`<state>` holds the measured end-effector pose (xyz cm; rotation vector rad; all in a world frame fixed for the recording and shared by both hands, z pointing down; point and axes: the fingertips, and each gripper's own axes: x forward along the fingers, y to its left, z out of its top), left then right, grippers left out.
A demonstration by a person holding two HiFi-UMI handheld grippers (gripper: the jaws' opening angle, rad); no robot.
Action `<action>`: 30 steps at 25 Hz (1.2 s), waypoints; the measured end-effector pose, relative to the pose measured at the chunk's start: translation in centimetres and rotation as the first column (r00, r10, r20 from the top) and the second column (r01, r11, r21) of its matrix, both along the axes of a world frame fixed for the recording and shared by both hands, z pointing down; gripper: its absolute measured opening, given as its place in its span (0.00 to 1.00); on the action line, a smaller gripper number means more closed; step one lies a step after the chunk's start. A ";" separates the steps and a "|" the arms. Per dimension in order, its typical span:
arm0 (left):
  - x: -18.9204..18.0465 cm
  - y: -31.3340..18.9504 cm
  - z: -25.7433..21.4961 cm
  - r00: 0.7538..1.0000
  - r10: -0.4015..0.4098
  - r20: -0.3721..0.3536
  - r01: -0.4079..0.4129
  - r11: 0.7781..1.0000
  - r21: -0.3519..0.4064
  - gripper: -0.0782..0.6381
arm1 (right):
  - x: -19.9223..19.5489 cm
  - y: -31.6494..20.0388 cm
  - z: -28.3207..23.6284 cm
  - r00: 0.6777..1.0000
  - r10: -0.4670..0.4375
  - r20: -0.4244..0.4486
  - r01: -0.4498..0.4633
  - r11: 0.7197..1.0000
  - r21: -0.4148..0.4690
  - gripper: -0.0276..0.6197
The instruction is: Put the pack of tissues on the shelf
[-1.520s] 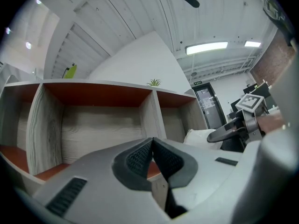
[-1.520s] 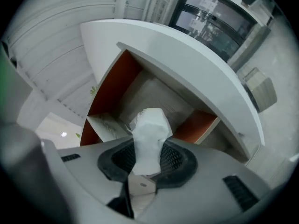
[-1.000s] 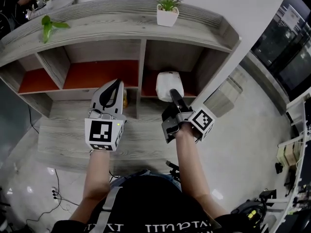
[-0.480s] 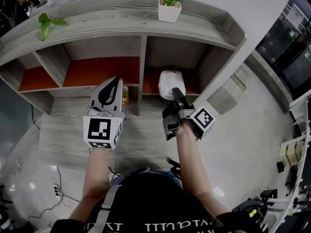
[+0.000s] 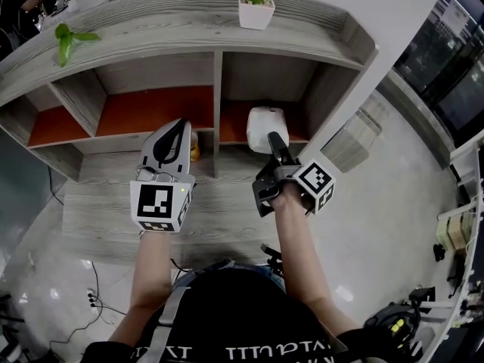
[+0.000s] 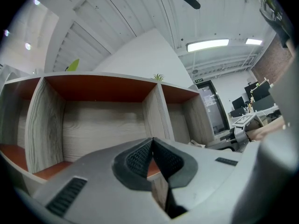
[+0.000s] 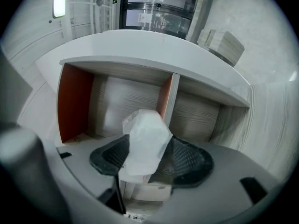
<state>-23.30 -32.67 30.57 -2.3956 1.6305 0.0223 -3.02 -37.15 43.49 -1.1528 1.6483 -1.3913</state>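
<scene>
Right tongs opening around the tissue pack at the shelf

The right tongs (image 5: pixel 274 144) are opening. The white plastic-wrapped pack of tissues (image 7: pixel 145 139) stands between their dark ribbed pads (image 7: pixel 187 160), resting on the orange-red floor of a compartment in the grey wood-grain shelf (image 5: pixel 215 74). The left tongs (image 5: pixel 178 128), beside the right tongs on their left and apart from them, are closed tip to tip with nothing between them and face the neighbouring compartment.

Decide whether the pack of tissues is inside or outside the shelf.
Inside: the pack of tissues sits in the shelf's right compartment, between the right gripper's opening jaws.
</scene>
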 end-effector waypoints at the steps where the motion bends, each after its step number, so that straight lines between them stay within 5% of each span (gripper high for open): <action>1: 0.1 0.1 0.1 1.000 0.002 -0.001 -0.002 1.000 0.000 0.13 | 0.1 0.0 -0.2 1.000 -0.002 0.009 0.002 1.000 0.018 0.50; 6: 0.4 0.6 0.2 1.000 0.009 -0.006 -0.009 1.000 -0.002 0.13 | 0.2 0.6 -0.9 1.000 -0.014 -0.012 0.015 0.996 0.093 0.58; 20: 1.6 2.0 0.6 0.998 0.040 -0.037 -0.040 0.999 0.000 0.13 | 0.1 3.6 -1.1 0.936 -0.011 -0.353 0.060 0.990 0.128 0.59; 24: 2.1 2.0 0.6 0.998 0.056 -0.033 -0.056 0.998 0.001 0.13 | -0.4 4.2 -1.2 0.896 -0.036 -0.443 0.100 0.988 0.120 0.57; 25: 2.3 2.0 0.6 0.998 0.058 -0.030 -0.059 0.998 0.000 0.13 | -0.5 4.3 -1.2 0.883 -0.038 -0.468 0.105 0.987 0.118 0.48; 26: 2.4 2.0 0.7 0.998 0.061 -0.028 -0.061 0.998 -0.001 0.13 | -0.5 4.3 -1.1 0.866 -0.037 -0.499 0.110 0.987 0.117 0.41; 30: 2.6 2.0 0.7 0.998 0.063 -0.022 -0.063 0.998 -0.002 0.13 | -0.8 4.2 -0.8 0.768 -0.038 -0.640 0.143 0.983 0.112 0.39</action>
